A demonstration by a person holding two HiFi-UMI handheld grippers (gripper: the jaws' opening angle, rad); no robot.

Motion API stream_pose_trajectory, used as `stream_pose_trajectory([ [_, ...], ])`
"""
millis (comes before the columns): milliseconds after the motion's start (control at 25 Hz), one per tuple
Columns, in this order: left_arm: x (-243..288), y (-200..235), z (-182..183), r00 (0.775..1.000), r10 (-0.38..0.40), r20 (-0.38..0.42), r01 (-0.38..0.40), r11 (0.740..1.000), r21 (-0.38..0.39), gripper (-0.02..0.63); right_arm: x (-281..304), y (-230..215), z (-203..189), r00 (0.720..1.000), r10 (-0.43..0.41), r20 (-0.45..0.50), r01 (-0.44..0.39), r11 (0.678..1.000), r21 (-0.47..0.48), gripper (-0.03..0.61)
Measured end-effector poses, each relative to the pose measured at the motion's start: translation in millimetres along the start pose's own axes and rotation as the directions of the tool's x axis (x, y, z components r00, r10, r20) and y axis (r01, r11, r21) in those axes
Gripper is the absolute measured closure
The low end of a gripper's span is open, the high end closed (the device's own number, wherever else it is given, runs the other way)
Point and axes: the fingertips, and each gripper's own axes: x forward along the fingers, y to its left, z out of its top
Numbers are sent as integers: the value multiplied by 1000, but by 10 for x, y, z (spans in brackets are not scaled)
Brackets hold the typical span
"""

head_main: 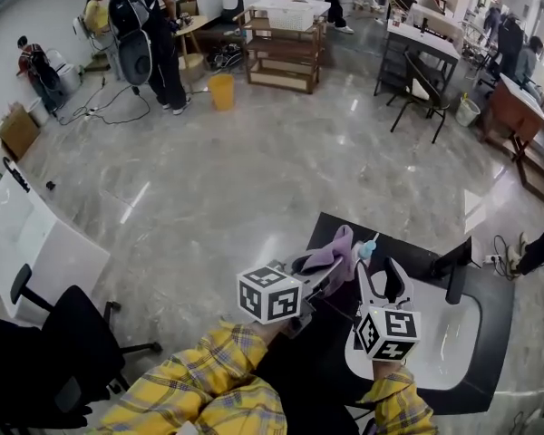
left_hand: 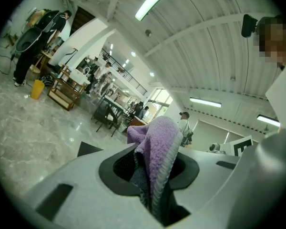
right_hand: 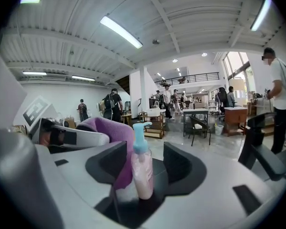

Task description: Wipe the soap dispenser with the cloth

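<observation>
The right gripper has its jaws spread wide. The soap dispenser stands upright between them, a pale pink bottle with a light blue pump head. There is a clear gap between the bottle and the jaw at its 3 o'clock, so the pads are not pressing on it. What the bottle's base rests on is lost in the dark slot between the jaws.

The left gripper is clamped on the cloth, a purple terry cloth with a grey edge. The cloth is pinched in a fold between the black pads and bunches up past the fingertips. In the right gripper view it hangs at the dispenser's 9 o'clock, just beside the bottle or touching it, though I cannot tell which. In the head view the two grippers converge, with the cloth at about 10 o'clock from the pump head.

Yellow plaid sleeves lead back from both marker cubes toward 6 o'clock. Under the grippers is a black tabletop with a white oval panel at 4 o'clock of the dispenser.

Farther out on the polished stone floor, a black office chair sits at 8 o'clock. A yellow bucket is at 11 o'clock, with a wooden shelf cart just beyond it. A person with a dark backpack stands farther toward 11 o'clock.
</observation>
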Motion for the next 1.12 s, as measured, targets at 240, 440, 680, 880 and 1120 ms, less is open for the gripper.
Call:
stream_pose_trajectory([
  [240,105,-112,-42,999,-17,-29,18,999,51,526,-140,-109,3,1000,-22,18,22,999,25,397],
  [440,147,-75,-173,998,0,-58,4,996,85,526,-193,-204,-53,999,-43,15,43,999,33,437],
  [680,145,-45,-285,997,10,-78,-1,994,112,526,-218,-211,-120,999,-44,5,44,997,68,452],
  [880,168,-6,-367,996,15,-90,-6,996,90,526,-224,-234,-231,999,-48,-17,49,995,89,456],
  [1120,157,48,-426,994,18,-104,-11,997,74,526,-222,-221,-303,998,-49,-35,52,994,99,459],
])
